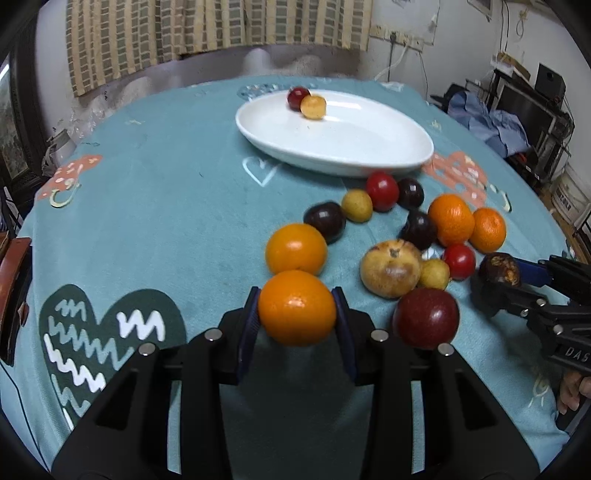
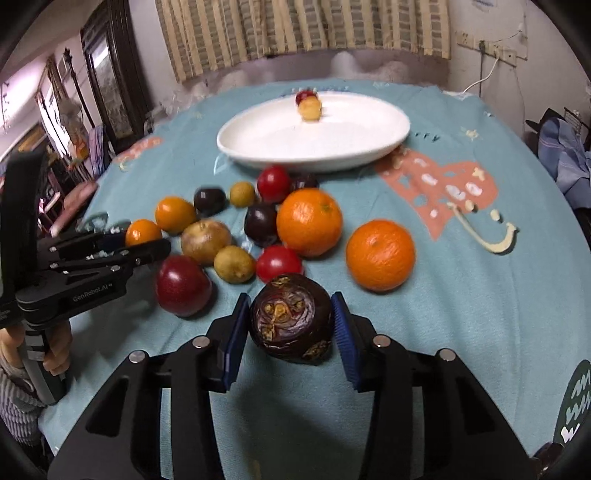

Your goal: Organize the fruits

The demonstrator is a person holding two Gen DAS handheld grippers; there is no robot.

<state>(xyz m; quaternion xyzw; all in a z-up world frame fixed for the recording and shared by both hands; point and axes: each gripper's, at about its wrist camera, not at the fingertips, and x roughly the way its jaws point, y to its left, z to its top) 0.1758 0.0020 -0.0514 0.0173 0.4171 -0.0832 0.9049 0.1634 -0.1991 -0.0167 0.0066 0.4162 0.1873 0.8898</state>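
Observation:
My left gripper (image 1: pixel 297 314) is shut on an orange (image 1: pixel 296 307) near the table's front; it also shows in the right wrist view (image 2: pixel 142 236). My right gripper (image 2: pixel 290 325) is shut on a dark purple mangosteen (image 2: pixel 290 318), seen at the right edge of the left wrist view (image 1: pixel 499 270). A white oval plate (image 1: pixel 351 147) at the far side holds a red fruit (image 1: pixel 296 96) and a yellow fruit (image 1: pixel 313 107). Several loose fruits lie between the plate and the grippers: oranges (image 2: pixel 309 221), a red apple (image 2: pixel 183 285), a brown-yellow apple (image 2: pixel 205 240), dark plums and small red and yellow fruits.
The round table has a teal cloth (image 1: pixel 166 192) with heart and umbrella prints. A striped curtain (image 1: pixel 207 33) hangs behind. Furniture and clutter stand at the right (image 1: pixel 524 110) and a dark cabinet at the left (image 2: pixel 107 74).

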